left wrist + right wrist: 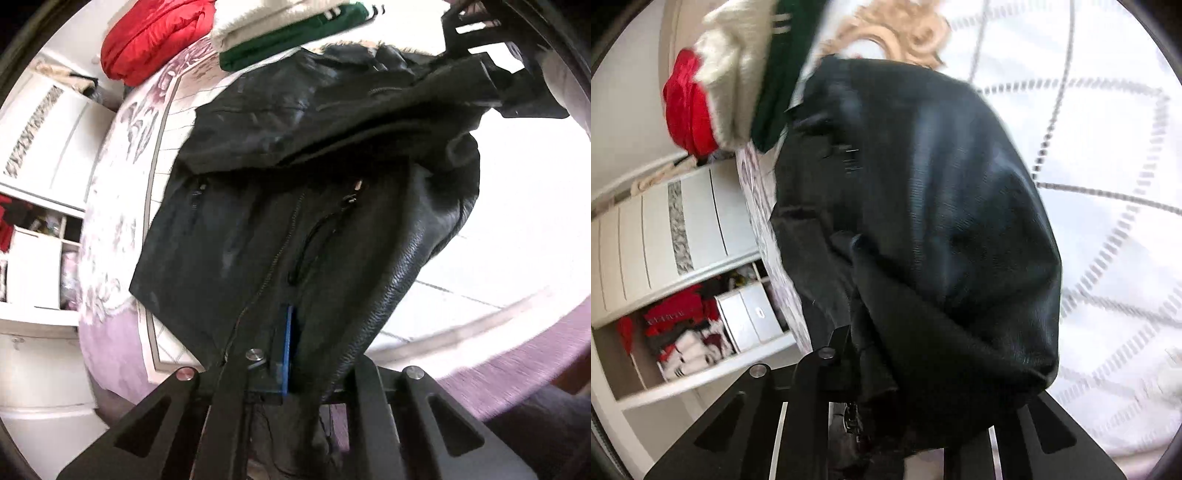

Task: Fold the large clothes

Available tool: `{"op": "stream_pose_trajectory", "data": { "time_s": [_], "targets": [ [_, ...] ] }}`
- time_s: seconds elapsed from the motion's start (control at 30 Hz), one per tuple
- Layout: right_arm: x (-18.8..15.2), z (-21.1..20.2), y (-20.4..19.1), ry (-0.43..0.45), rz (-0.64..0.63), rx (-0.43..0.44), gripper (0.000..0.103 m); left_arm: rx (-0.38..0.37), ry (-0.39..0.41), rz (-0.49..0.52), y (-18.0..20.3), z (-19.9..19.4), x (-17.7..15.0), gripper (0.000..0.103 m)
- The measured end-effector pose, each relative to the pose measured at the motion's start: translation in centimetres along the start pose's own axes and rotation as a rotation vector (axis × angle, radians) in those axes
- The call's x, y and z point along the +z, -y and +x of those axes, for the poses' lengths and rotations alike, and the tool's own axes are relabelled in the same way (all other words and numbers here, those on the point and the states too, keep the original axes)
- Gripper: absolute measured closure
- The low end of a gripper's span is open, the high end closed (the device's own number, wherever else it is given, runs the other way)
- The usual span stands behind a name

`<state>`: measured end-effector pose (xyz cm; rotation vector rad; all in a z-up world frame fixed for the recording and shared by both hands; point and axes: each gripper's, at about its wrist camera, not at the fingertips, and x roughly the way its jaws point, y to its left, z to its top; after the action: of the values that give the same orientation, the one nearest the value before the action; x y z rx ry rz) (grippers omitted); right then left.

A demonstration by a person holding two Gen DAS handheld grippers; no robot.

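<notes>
- A black leather jacket is spread on a white quilted bed, near its left edge.
- Folded clothes are stacked beyond.
- The jacket hem is clamped by the left hand-held gripper; its bunched side is gripped by the right hand-held gripper.

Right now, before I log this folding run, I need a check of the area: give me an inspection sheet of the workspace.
Surface: bed cover, white with a floral border.
Job's things: black leather jacket, partly lifted off the bed.
Clutter: red garment, cream and green folded clothes beyond the jacket.
Grippers: left gripper shut on the jacket near its zip; right gripper shut on jacket fabric.
Cables: nothing seen.
Surroundings: white shelving holding clothes beside the bed.
</notes>
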<state>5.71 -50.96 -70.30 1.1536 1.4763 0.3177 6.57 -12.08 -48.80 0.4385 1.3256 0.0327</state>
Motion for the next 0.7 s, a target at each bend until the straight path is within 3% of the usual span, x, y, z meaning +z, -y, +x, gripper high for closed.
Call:
{"op": "stream_pose_trajectory", "data": {
  "time_s": [0.17,0.3,0.43,0.57,0.7],
  "targets": [
    [-4.1,-6.8,-3.7,-0.017,0.016,-0.172,0.084,-0.192,-0.031,-0.054,-2.0,-5.3,0.0,0.097],
    [-4.8,-8.0,-8.4,-0.032,0.040,-0.311,0.083,-0.321,-0.060,-0.162,-6.3,-4.4,1.7,0.096],
    [-2.4,-3.4,-14.2,-0.055,-0.004,-0.421,0.082,-0.397,-0.091,-0.299,-11.5,0.6,3.1,0.094],
    [0.3,3.5,-16.8,-0.067,-0.032,-0.501,0.081,-0.415,-0.145,-0.398,-15.1,6.9,2.3,0.090],
    [2.0,11.2,-18.0,-0.126,-0.063,-0.602,0.067,-0.507,-0.220,-0.509,-18.4,12.4,0.6,0.088]
  ]
}}
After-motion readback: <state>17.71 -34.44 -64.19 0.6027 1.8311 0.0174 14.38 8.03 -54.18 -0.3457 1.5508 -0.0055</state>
